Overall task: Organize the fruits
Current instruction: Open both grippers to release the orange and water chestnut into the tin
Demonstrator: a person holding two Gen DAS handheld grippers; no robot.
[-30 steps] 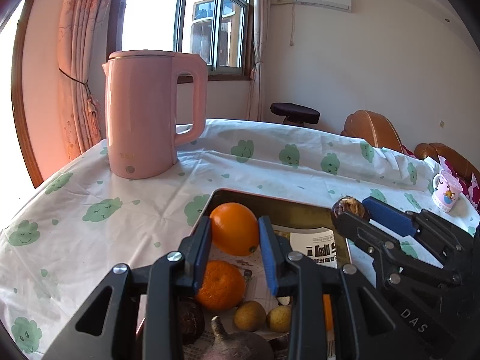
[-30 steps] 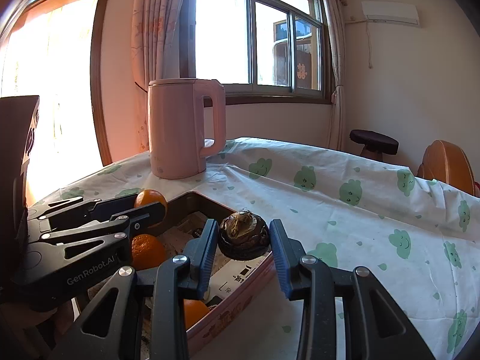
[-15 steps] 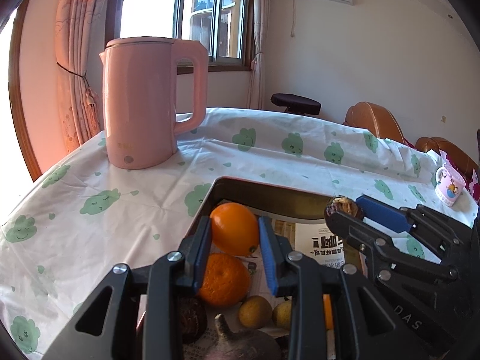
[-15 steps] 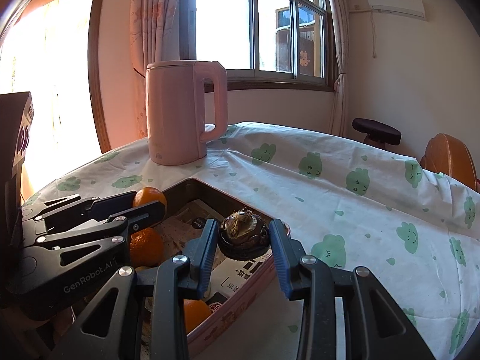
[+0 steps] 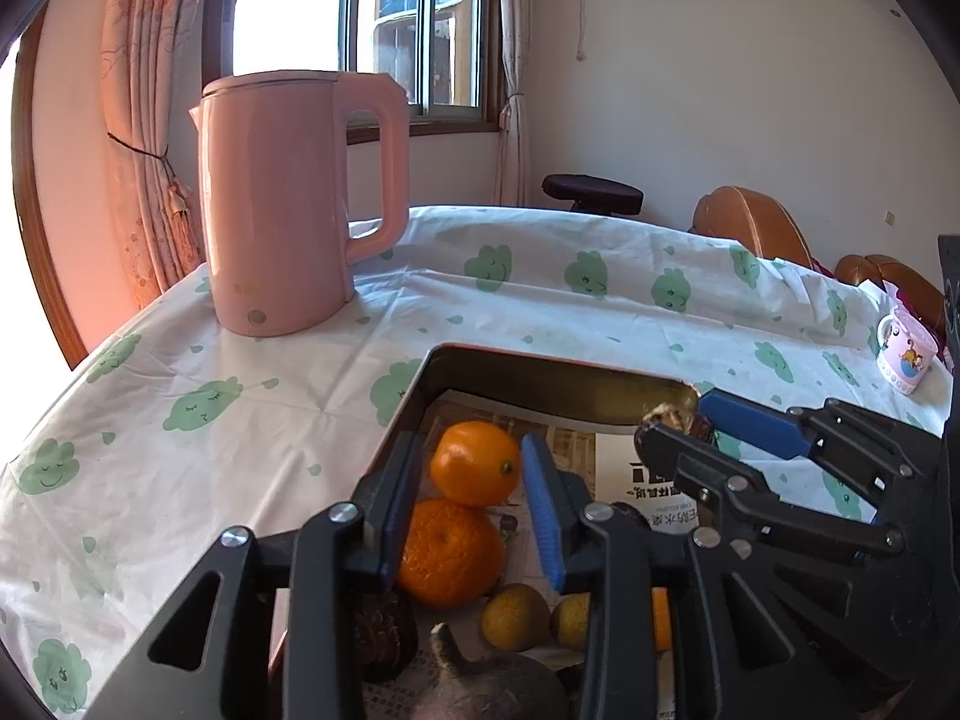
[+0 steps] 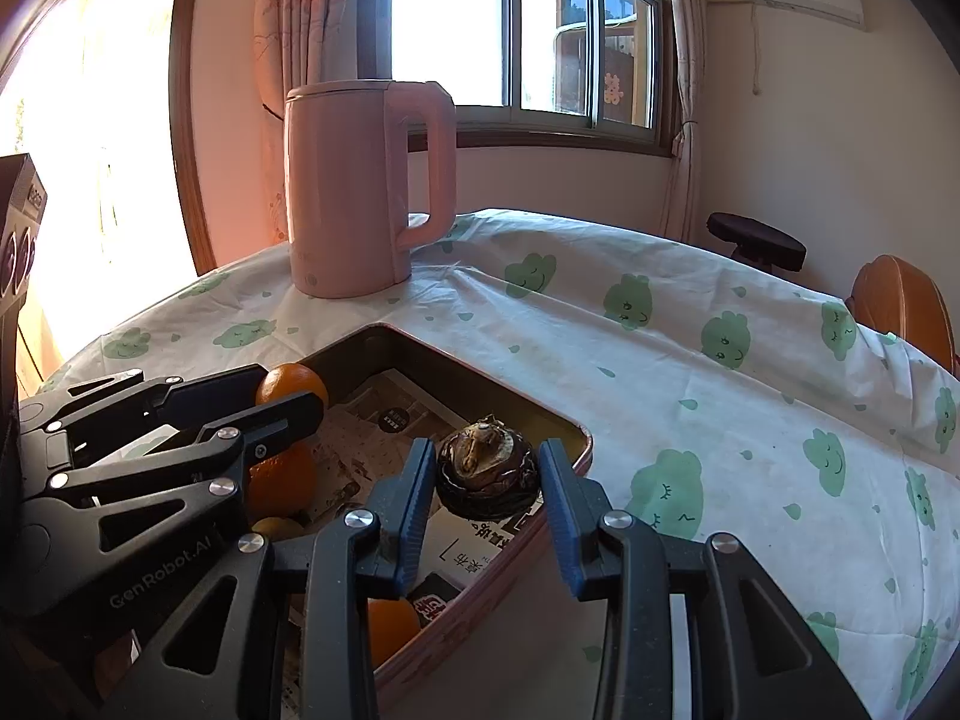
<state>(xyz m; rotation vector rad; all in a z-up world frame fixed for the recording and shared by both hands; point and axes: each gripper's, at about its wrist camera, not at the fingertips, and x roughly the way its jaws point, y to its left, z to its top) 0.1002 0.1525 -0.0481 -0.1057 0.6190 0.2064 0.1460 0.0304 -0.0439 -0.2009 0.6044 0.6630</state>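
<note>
A pink tin tray (image 5: 540, 367) lined with newspaper holds the fruit. My left gripper (image 5: 474, 468) straddles an orange (image 5: 476, 463) with small gaps beside both pads; the orange rests in the tray behind a second orange (image 5: 449, 552). My right gripper (image 6: 486, 474) straddles a dark brown round fruit (image 6: 486, 468) near the tray's right rim (image 6: 585, 444), with gaps on both sides. The right gripper also shows in the left wrist view (image 5: 684, 420). Two small yellow-brown fruits (image 5: 516, 617) and other dark fruits (image 5: 384, 636) lie nearer in the tray.
A tall pink kettle (image 5: 282, 204) stands on the cloud-print tablecloth (image 5: 240, 384) behind the tray. A small pink mug (image 5: 906, 354) sits at the far right. Wooden chairs (image 5: 750, 228) and a stool (image 5: 591, 189) stand beyond the table.
Both grippers have lowered into the tray and opened: the orange and the dark fruit, gripped before, now sit with gaps beside the pads.
</note>
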